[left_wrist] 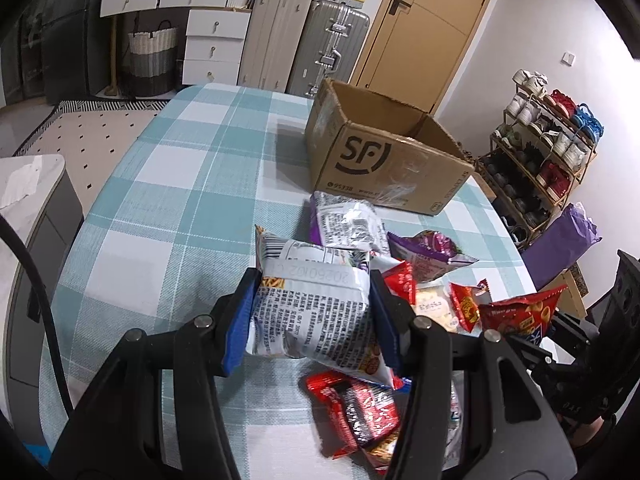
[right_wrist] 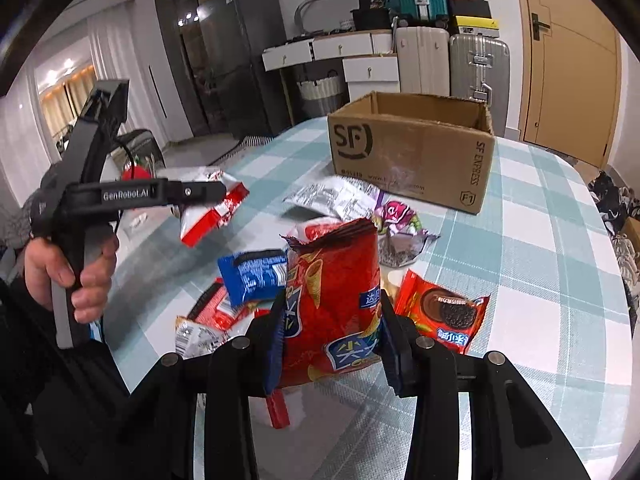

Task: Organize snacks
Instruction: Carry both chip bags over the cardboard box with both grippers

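Observation:
My left gripper (left_wrist: 312,304) is shut on a white and red snack bag (left_wrist: 316,308) with its printed back facing me, held above the table. It also shows in the right wrist view (right_wrist: 212,208), held by a hand. My right gripper (right_wrist: 330,332) is shut on a red cone-snack bag (right_wrist: 336,292), held upright above the table. An open cardboard SF box (left_wrist: 384,160) stands further back on the checked tablecloth (left_wrist: 180,184); it shows in the right wrist view too (right_wrist: 412,152). Several loose snack packets lie between the grippers and the box.
Loose packets: a purple bag (left_wrist: 432,252), a white and purple bag (left_wrist: 348,224), a red packet (left_wrist: 360,412), an Oreo pack (right_wrist: 444,312), a blue pack (right_wrist: 252,276). Beyond the table stand suitcases (left_wrist: 332,48), drawers (left_wrist: 212,44), a shoe rack (left_wrist: 544,152) and a door (right_wrist: 568,52).

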Available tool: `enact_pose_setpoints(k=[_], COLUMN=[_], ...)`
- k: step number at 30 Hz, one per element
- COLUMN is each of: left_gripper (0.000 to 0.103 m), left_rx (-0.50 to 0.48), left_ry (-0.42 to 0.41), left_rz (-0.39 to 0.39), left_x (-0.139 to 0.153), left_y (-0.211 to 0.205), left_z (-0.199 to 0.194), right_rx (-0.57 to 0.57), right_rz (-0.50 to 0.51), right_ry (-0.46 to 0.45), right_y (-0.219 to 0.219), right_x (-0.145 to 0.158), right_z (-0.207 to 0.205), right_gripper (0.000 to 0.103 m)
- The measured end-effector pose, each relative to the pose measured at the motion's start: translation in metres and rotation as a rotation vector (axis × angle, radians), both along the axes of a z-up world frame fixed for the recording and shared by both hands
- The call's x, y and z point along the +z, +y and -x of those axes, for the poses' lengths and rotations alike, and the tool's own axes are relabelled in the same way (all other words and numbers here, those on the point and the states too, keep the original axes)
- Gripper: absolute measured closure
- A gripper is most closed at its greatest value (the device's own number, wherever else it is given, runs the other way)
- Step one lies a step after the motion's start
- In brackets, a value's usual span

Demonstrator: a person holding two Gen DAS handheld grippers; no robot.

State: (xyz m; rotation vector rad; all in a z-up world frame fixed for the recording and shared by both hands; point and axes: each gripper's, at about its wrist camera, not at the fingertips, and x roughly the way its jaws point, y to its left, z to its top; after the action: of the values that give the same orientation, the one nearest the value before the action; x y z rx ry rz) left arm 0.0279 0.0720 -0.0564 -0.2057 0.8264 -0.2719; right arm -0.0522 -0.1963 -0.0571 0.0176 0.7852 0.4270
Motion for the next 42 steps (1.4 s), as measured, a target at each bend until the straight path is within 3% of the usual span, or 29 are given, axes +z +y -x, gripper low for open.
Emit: enact_pose_setpoints(k=[4,10,14,21,28,36,42], left_gripper=[0.053,0.053,0.053,0.053,0.052,0.052,0.052], left_rx=[0.002,-0.028,-0.038,-0.057,-0.089,-0.126,-0.089], left_ry=[-0.012,-0.037,-0.060,-0.101,-0.141,-0.133,-0.119], left_rz=[-0.008,0.047,0.037,0.020,-0.050,-0.076,-0.087], left_x=[0.008,0.025,0.040,0.083,0.135,0.174,0.184], left_y=[-0.011,-0.032,-0.042,-0.051,-0.068,-0.084,-0.093], left_z=[0.005,0.011,0.015,0.017,0.008,-0.027,-0.092], right_rx=[-0.076,-0.113,-0.111,-0.096,-0.085,-0.083,-0.109], right_rz=[0.025,-0.066,-0.112,-0.179,-0.219,-0.235,-0.294], right_ry=[0.007,-0.021,-0.057,-0.087,-0.152,-0.168,-0.111], right_y=[-0.006,-0.018,-0.023,-0.030,-0.032,-0.037,-0.050], right_x=[0.001,0.017,0.033,0.076,0.142,0.190,0.201], right_z=[-0.001,0.000,0.005,0.002,-0.010,-0.053,-0.111], right_gripper=[0.063,0.063,0.063,0.063,0.063,0.063,0.063])
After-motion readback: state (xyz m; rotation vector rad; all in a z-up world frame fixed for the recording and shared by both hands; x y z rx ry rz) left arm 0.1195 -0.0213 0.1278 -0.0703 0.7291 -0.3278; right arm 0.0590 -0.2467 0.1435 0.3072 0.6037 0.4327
